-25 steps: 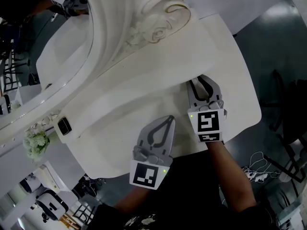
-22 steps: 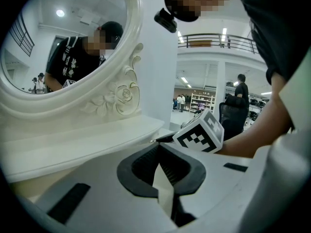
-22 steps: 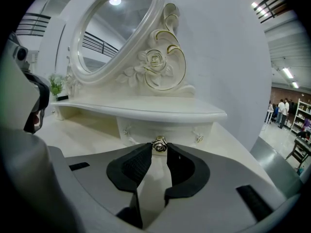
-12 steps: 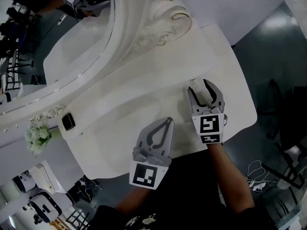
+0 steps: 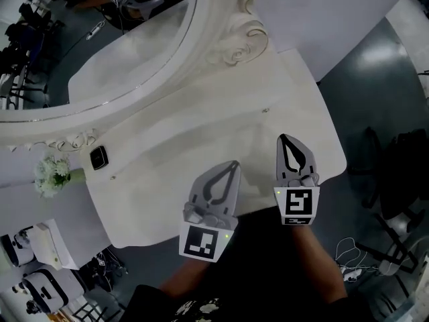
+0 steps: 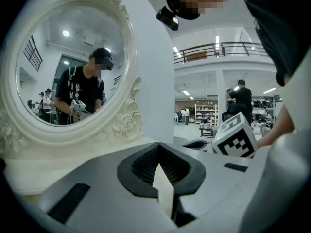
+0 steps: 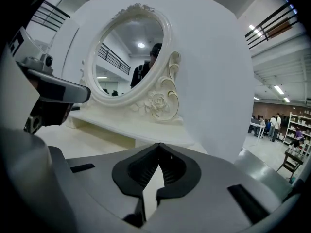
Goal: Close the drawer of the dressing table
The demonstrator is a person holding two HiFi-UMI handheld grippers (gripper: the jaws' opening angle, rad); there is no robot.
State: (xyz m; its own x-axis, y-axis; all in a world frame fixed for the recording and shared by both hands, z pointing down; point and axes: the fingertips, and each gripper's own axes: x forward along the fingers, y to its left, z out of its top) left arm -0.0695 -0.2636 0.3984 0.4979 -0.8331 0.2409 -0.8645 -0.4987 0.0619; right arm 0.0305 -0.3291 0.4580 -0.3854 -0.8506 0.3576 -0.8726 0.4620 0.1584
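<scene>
The white dressing table (image 5: 201, 123) fills the head view, with its oval mirror (image 5: 100, 45) in a carved frame at the back. No drawer front shows in any view; the table's front edge lies under my hands. My left gripper (image 5: 234, 164) hovers over the front edge, shut with nothing between its jaws. To its right, my right gripper (image 5: 285, 138) is also shut and empty, above the table's front right part. In the left gripper view the shut left gripper (image 6: 158, 145) points at the mirror (image 6: 68, 72). The right gripper (image 7: 158, 145) faces the mirror (image 7: 129, 57) too.
A small dark square object (image 5: 98, 157) and a bunch of pale flowers (image 5: 52, 174) sit at the table's left end. Dark floor (image 5: 375, 86) lies to the right, with cables (image 5: 355, 247) near it. A white wall panel (image 7: 214, 81) stands behind the table.
The right gripper's jaws spread wide, then shut, and it drew back toward the table's front edge. Both grippers rose a little. The left stayed shut.
</scene>
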